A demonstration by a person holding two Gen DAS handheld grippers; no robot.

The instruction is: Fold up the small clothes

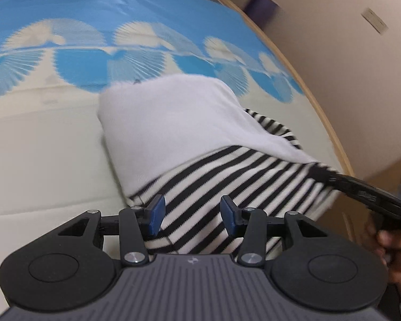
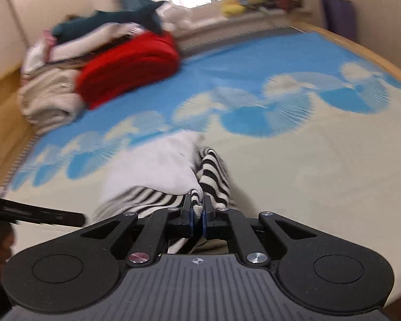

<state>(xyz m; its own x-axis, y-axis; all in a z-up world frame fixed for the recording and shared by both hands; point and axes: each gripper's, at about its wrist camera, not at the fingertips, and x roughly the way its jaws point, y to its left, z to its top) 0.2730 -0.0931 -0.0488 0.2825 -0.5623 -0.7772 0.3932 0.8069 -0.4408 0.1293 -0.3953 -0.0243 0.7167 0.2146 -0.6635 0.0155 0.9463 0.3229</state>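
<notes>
Striped garment (image 2: 214,176) pinched by R gripper (image 2: 197,214); L gripper (image 1: 192,214) open.

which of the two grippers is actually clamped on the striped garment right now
The right gripper: its jaws pinch the striped garment. The left gripper hovers open over it.

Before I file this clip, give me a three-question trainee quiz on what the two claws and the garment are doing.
1. True or false: the left claw is shut on cloth.
2. Which claw grips the striped garment? A) left B) right C) neither
3. Fill in: the red blanket lies on the blue part of the ______.

Key:
1. False; its blue pads stand apart above the stripes.
2. B; the right claw pinches the garment's edge.
3. Bed cover
</notes>
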